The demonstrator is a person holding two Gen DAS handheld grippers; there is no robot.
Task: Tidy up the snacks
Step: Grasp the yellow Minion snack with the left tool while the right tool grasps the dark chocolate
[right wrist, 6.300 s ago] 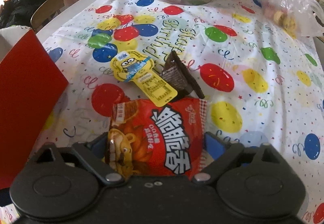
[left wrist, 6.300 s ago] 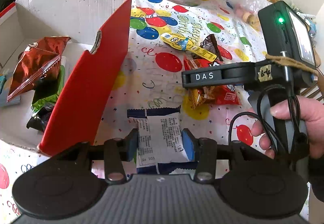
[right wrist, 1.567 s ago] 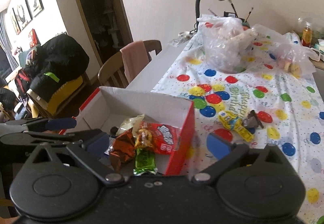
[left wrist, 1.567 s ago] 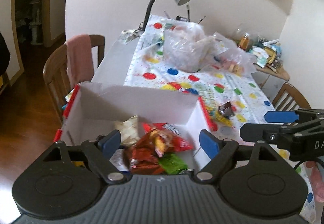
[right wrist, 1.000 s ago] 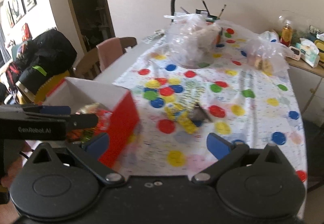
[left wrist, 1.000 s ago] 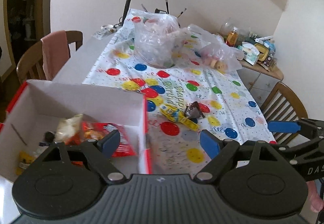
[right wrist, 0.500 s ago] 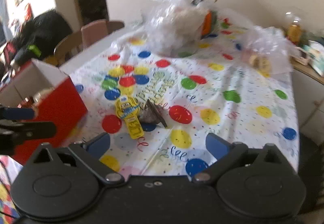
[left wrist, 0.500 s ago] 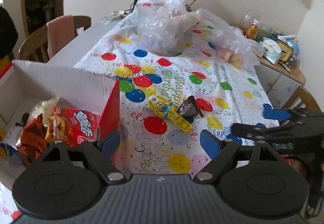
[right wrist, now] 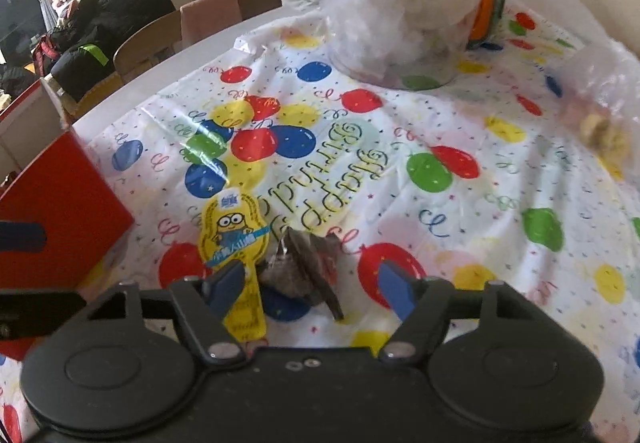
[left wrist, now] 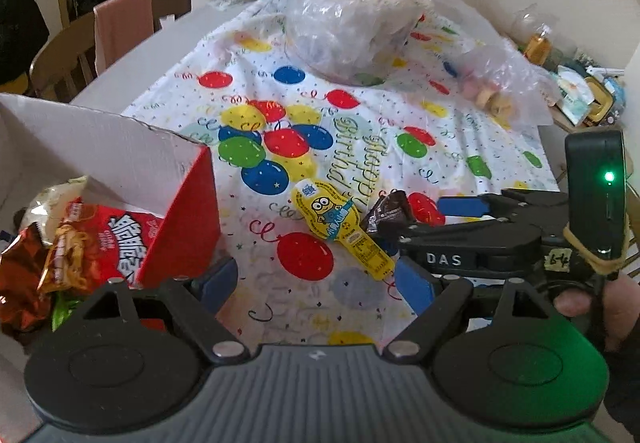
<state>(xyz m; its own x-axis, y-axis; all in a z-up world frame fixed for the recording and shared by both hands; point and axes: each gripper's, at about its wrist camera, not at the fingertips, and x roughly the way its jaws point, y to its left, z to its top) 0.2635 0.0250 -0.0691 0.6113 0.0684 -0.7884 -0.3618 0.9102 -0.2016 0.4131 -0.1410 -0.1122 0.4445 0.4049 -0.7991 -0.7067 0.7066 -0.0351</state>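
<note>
**Reaching for the last two snacks on the tablecloth**

Nearest you, your right gripper (right wrist: 310,285) is closing, jaws astride the dark brown triangular packet (right wrist: 302,267) but not yet pressing it; the yellow Minions snack (right wrist: 236,243) lies touching its left side. Your left gripper (left wrist: 316,283) hangs wide open, holding nothing, over the balloon tablecloth (left wrist: 360,147). Next, pinch the packet cleanly, then carry it to the red cardboard box (left wrist: 180,211), already holding snacks.

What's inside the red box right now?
The red box holds a red snack bag, a shiny copper-red packet, a pale crinkled bag and a green wrapper. The left gripper's body and the pile itself hide anything lower down.
</note>
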